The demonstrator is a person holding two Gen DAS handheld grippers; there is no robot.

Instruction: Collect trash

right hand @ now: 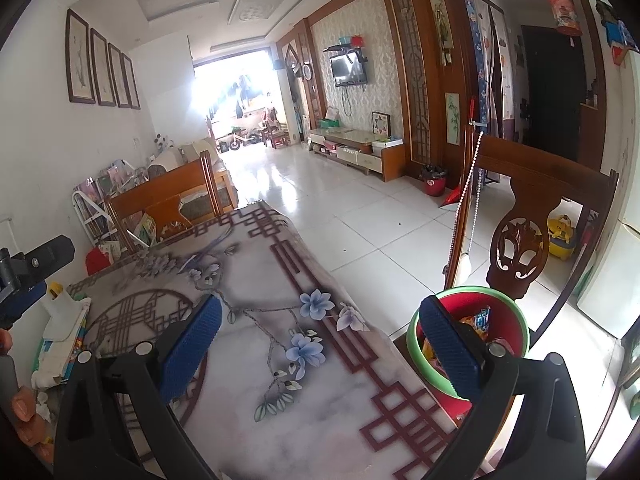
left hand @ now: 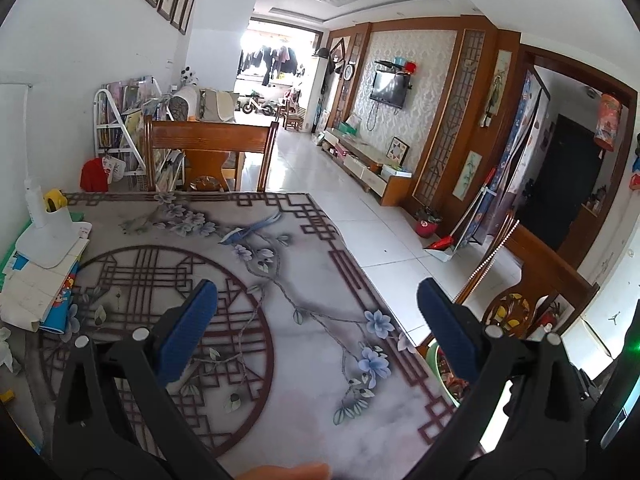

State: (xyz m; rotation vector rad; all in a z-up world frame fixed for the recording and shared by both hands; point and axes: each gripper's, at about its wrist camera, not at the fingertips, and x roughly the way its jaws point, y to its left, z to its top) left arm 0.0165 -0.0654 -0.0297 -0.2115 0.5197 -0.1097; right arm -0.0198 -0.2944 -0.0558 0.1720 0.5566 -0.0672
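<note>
Trash bin (right hand: 468,344), red inside with a green rim, sits just off the right edge of the table (right hand: 320,400), below the tabletop level, right in front of a carved wooden chair (right hand: 520,248). We see colourful wrappers (right hand: 478,322) piled inside it, partly hidden by our right gripper's far finger. From the left wrist view the same bin (left hand: 438,372) only peeks out past the table edge, between the table and the finger. Our right gripper (right hand: 320,322) hangs over the right part of the table with its jaws spread wide and nothing between them; one blue pad is over the cloth, the other overlaps the bin. Our left gripper (left hand: 316,314) is also spread wide and empty, hovering above the middle of the table (left hand: 304,412). The tabletop wears a grey cloth printed with blue flowers (right hand: 308,348) and dark red lattice, and the part between the pads is bare in both views. At the left end of the table a white lamp base (left hand: 48,236) stands on a stack of papers and books (left hand: 36,292), touching them. A second wooden chair (left hand: 208,156) is pushed in at the far end of the table. Beyond it, on the tiled floor by the wall, a small red bucket (left hand: 428,226) sits near a dustpan (left hand: 440,246). A thumb (left hand: 288,472) shows at the bottom edge of the left view.
</note>
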